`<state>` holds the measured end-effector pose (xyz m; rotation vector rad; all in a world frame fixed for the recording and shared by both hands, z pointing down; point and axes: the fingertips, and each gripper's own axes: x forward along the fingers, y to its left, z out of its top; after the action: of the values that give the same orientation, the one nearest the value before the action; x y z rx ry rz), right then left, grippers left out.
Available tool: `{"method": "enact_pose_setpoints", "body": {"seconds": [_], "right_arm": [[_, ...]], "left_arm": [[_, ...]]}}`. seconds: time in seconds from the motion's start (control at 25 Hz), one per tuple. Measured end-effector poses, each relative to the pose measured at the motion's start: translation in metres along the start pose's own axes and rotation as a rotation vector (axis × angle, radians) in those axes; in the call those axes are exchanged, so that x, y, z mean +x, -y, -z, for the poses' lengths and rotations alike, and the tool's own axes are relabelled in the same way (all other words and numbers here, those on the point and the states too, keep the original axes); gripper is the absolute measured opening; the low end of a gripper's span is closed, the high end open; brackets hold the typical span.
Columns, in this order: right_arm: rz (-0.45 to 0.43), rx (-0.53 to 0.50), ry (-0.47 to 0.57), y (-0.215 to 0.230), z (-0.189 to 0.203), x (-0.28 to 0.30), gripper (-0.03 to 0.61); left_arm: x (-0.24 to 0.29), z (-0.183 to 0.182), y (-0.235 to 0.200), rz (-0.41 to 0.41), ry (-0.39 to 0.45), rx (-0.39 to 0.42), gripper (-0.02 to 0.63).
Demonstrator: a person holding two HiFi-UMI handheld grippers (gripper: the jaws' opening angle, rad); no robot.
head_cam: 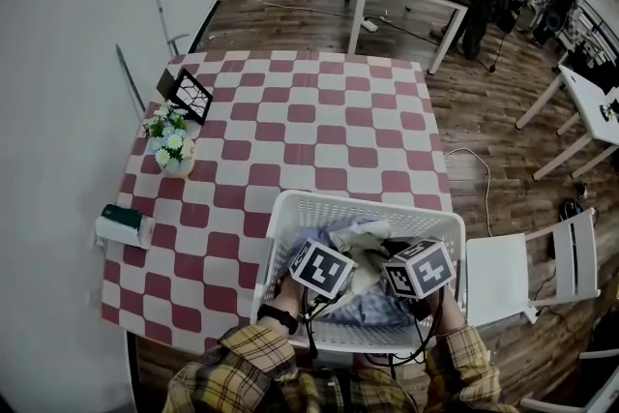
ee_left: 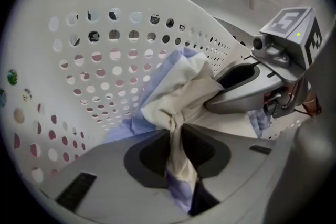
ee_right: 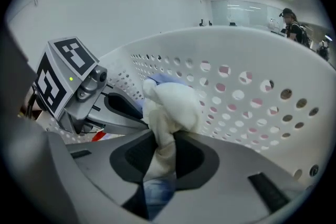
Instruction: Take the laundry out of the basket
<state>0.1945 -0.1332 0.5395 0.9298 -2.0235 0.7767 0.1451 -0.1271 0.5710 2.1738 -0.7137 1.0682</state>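
- Both tools sit inside the white laundry basket (head_cam: 360, 208) on the checkered desk (head_cam: 290, 126).
- Firmly closed, the left tool (ee_left: 176, 165) grips cream-and-blue laundry (ee_left: 181, 89).
- Likewise closed, the right tool (ee_right: 160, 165) pinches a cream bunch (ee_right: 170, 107).

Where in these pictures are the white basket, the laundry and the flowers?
white basket (head_cam: 358, 205): head view, on its far rim.
laundry (ee_left: 181, 86): left gripper view, on the bunched cream fold.
flowers (head_cam: 170, 132): head view, on the blossoms.
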Motion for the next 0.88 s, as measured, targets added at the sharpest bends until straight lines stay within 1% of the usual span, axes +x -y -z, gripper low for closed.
{"method": "enact_pose_setpoints", "body": {"seconds": [0.2,0.32,0.4,0.72,0.88], "right_arm": [[-0.007,0.008,0.068,-0.006,-0.017,-0.021,0.106],[0.005,-0.024,0.104,-0.011,-0.029,-0.036,0.103],[0.007,-0.042,0.131,-0.016,-0.036,-0.047,0.103],[0.013,-0.085,0.282,-0.037,-0.072,-0.103,0.097],[0.006,-0.102,0.342,-0.047,-0.086,-0.129,0.094]], "left_arm": [[-0.016,-0.014,0.004,0.005,0.064,-0.023,0.109],[-0.032,-0.026,0.004,-0.016,0.118,-0.007,0.109],[-0.041,-0.031,0.008,-0.015,0.144,-0.003,0.109],[-0.091,-0.061,0.026,-0.027,0.296,0.010,0.107],[-0.116,-0.073,0.035,-0.047,0.354,0.020,0.107]]}}
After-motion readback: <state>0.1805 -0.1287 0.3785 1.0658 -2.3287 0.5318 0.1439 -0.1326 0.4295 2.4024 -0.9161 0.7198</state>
